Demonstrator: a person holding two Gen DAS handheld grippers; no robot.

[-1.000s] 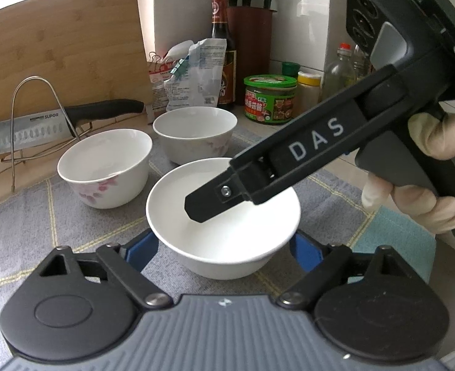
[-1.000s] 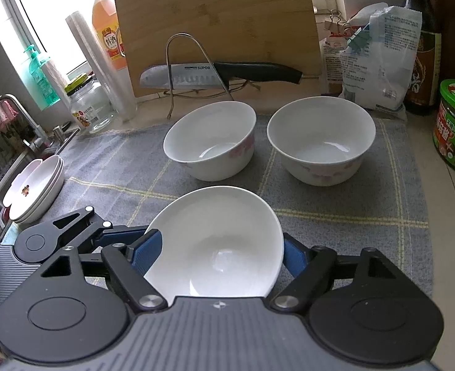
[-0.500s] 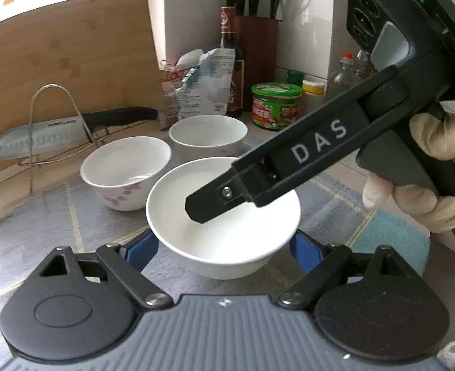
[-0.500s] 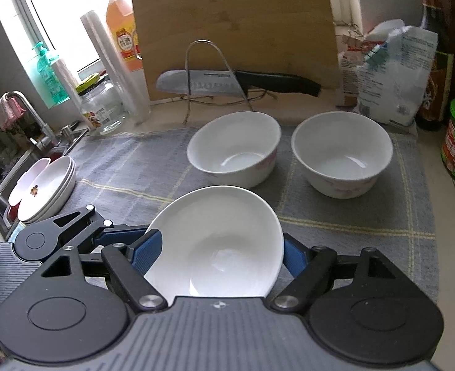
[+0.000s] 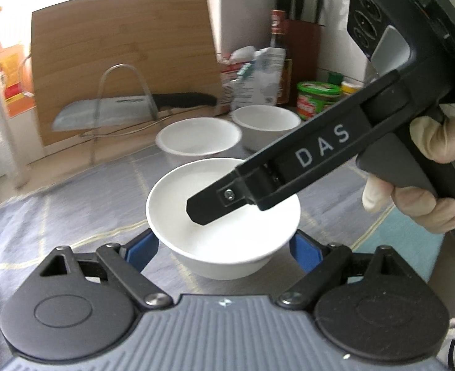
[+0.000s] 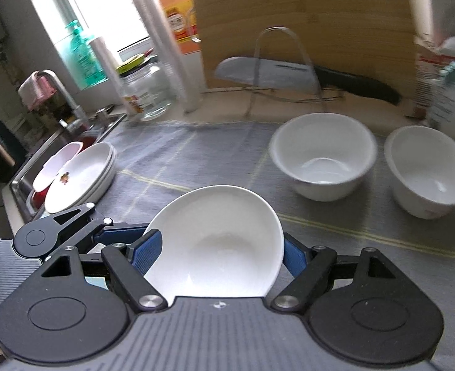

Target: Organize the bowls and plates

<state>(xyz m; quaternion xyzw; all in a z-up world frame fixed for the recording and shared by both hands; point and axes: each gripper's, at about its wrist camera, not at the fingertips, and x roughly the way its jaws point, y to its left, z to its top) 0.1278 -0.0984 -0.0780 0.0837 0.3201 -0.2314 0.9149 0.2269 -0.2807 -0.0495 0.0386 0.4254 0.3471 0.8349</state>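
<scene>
A plain white bowl [image 5: 224, 216] is gripped from both sides by my left gripper [image 5: 224, 247], whose blue pads [image 5: 144, 247] press its wall. My right gripper [image 6: 221, 255] is shut on the same bowl [image 6: 224, 241], which tilts in its view; one of its black fingers [image 5: 215, 201] crosses over the rim in the left wrist view. Two more white bowls [image 6: 323, 151] [image 6: 428, 167] stand side by side on the grey mat [image 6: 196, 154], farther back to the right. A stack of white plates [image 6: 79, 176] lies at the mat's left edge by the sink.
A cleaver on a wire rack [image 6: 270, 71] and a wooden cutting board [image 5: 119, 55] stand behind the bowls. Bottles, a glass jar [image 6: 147, 92] and a tap [image 6: 60, 92] crowd the back left. Bags, a green-lidded tub [image 5: 318, 99] and a knife block sit at the back right.
Both grippers have carried the bowl leftward and slightly up. The two standing bowls have slid right in the right wrist view, and the plate stack is nearer.
</scene>
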